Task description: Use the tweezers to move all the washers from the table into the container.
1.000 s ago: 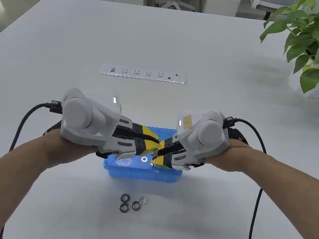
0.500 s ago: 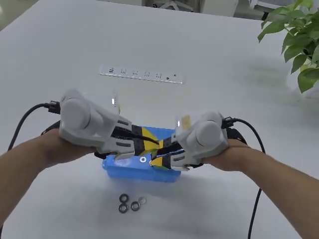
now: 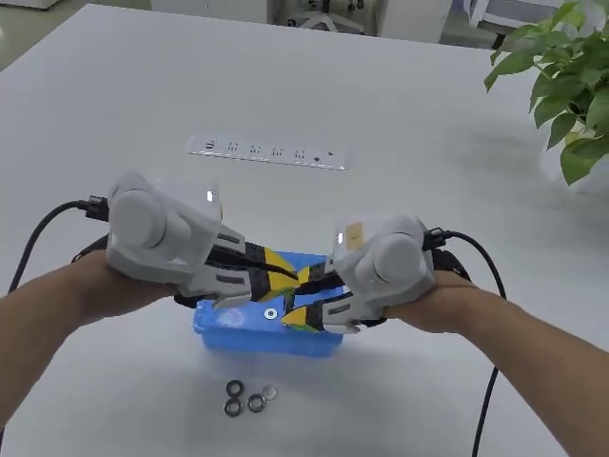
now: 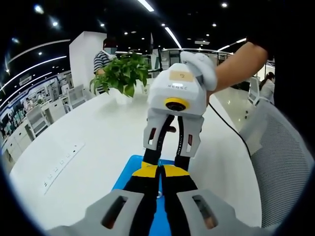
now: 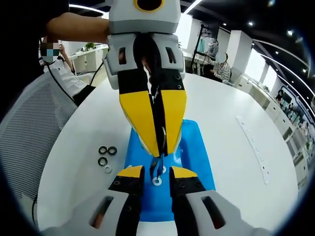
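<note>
The left gripper [image 5: 158, 150] clamped the tweezers [image 5: 160, 163], tips over one washer [image 5: 157, 181] inside the container [image 5: 197, 147]. The right gripper [image 5: 156, 173] had its jaws apart beside those tips. Four washers [image 3: 245, 398] lay on the desk [image 3: 381, 114] by the container's near edge — thin, light, likely slippery, best pinched across the rim.

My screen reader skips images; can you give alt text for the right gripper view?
The left hand-held gripper, jaws shut on thin tweezers, points at a washer in a blue container. Four washers lie on the white table beside it.
</note>
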Motion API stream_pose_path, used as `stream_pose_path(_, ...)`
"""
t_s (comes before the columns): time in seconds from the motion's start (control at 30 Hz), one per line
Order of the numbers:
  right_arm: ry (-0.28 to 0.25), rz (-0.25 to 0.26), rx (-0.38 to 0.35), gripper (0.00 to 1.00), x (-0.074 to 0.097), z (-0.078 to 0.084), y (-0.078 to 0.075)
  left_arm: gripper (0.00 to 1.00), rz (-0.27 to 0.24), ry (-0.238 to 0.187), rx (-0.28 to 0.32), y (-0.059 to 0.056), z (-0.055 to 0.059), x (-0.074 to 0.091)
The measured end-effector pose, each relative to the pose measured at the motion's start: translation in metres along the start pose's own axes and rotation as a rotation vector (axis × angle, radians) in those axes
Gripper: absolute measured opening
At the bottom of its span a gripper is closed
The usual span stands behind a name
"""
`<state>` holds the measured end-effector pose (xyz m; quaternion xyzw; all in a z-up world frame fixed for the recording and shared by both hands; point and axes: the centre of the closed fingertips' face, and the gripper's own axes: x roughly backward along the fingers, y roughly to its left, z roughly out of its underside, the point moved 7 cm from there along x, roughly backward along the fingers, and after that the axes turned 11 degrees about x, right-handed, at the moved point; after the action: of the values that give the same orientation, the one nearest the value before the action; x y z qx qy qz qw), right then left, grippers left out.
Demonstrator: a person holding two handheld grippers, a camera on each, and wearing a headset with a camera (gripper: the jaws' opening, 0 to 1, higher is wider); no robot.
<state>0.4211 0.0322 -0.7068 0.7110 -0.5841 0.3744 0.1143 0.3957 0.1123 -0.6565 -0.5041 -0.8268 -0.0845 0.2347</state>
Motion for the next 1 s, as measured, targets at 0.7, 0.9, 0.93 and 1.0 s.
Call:
stream_pose_path(0.7,0.012,0.087,-0.071,0.37,0.033,0.001,0.007,0.05,-0.005,-0.005,-0.017,-0.012,-0.018,0.010)
stream_pose_path(0.9,0.026,0.120,-0.094,0.44,0.044,0.004,0.013,0.05,-0.011,-0.006,-0.027,-0.017,-0.022,0.013)
stream_pose_path(0.93,0.028,0.123,-0.096,0.46,0.045,0.004,0.013,0.05,-0.012,-0.004,-0.028,-0.018,-0.022,0.013)
stream_pose_path(1.0,0.027,0.133,-0.100,0.48,0.048,0.005,0.016,0.05,-0.011,-0.002,-0.032,-0.019,-0.023,0.014)
